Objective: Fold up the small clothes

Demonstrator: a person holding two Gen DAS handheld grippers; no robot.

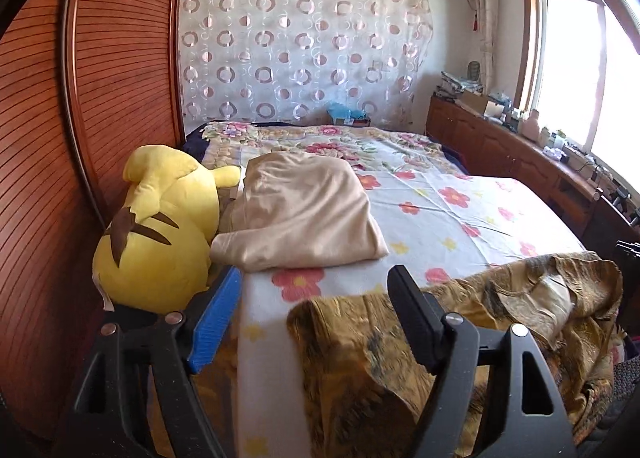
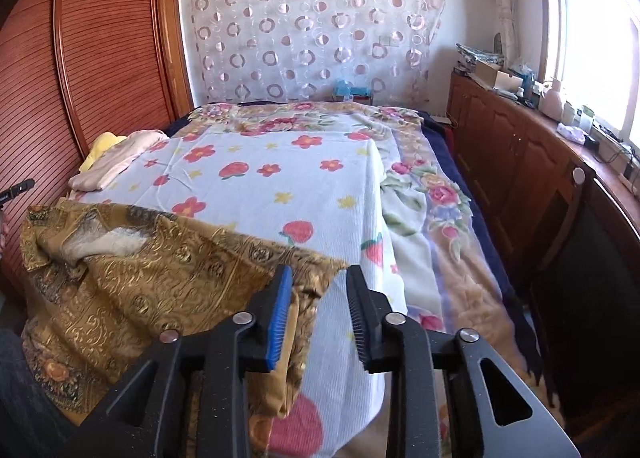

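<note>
A gold patterned garment (image 1: 480, 318) lies crumpled over the near edge of the bed, its pale lining showing; it also appears in the right wrist view (image 2: 160, 278). My left gripper (image 1: 316, 274) hangs above its left end with jaws wide apart and nothing pressed between the pads. My right gripper (image 2: 320, 272) stands partly open at the garment's right corner; the cloth's edge lies beside the blue pad (image 2: 278, 318) but is not pinched. A folded beige garment (image 1: 304, 214) rests further back on the left of the bed (image 2: 116, 162).
A yellow plush toy (image 1: 160, 226) lies against the slatted wooden wardrobe (image 1: 100, 78) on the left. The bed's flowered sheet (image 2: 260, 186) stretches to a curtain at the back. A wooden cabinet (image 2: 520, 162) with clutter runs along the right under the window.
</note>
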